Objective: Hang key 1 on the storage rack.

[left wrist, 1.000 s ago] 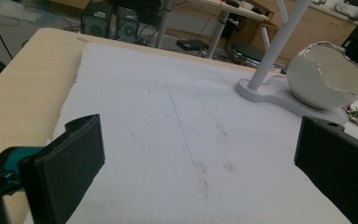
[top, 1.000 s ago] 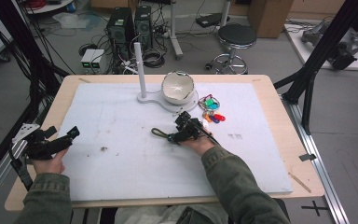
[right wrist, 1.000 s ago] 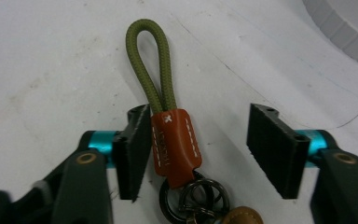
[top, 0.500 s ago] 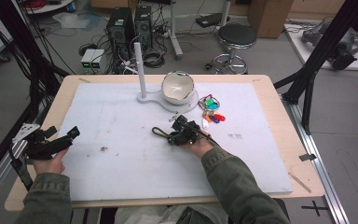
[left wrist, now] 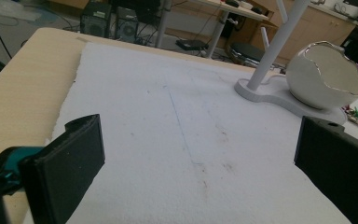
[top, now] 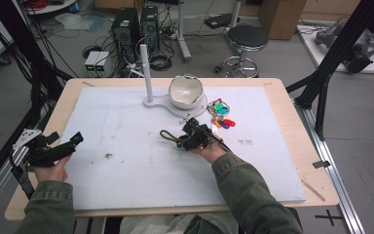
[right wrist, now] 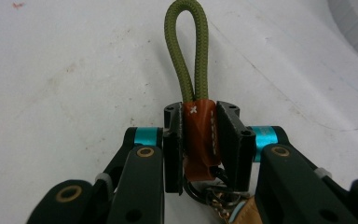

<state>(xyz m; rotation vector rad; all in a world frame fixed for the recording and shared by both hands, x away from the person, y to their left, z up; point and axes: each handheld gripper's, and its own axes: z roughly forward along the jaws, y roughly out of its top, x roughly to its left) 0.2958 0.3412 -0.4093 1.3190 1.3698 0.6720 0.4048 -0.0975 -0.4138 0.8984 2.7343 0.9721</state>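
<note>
- The right gripper [top: 182,139] sits at the middle of the high view, on the white mat [top: 126,165], with its jaws closed tight on the orange leather wrap [right wrist: 200,140] of a keychain.
- The keychain's olive cord loop [right wrist: 187,51] sticks out past the jaw tips toward the top of the right gripper view; metal rings [right wrist: 214,193] hang below the wrap at the bottom centre.
- In the high view the loop [top: 167,135] lies just left of the gripper, low over the mat.
- The left gripper [top: 61,148] is at the lower left of the high view, near the mat's edge. Its jaws stand wide apart and hold nothing.
- A white cracked-egg bowl [top: 185,91] on a white stand with a post [top: 146,73] sits at the upper centre.
- A heap of colourful keyrings [top: 220,114] lies just right of the stand.
</note>
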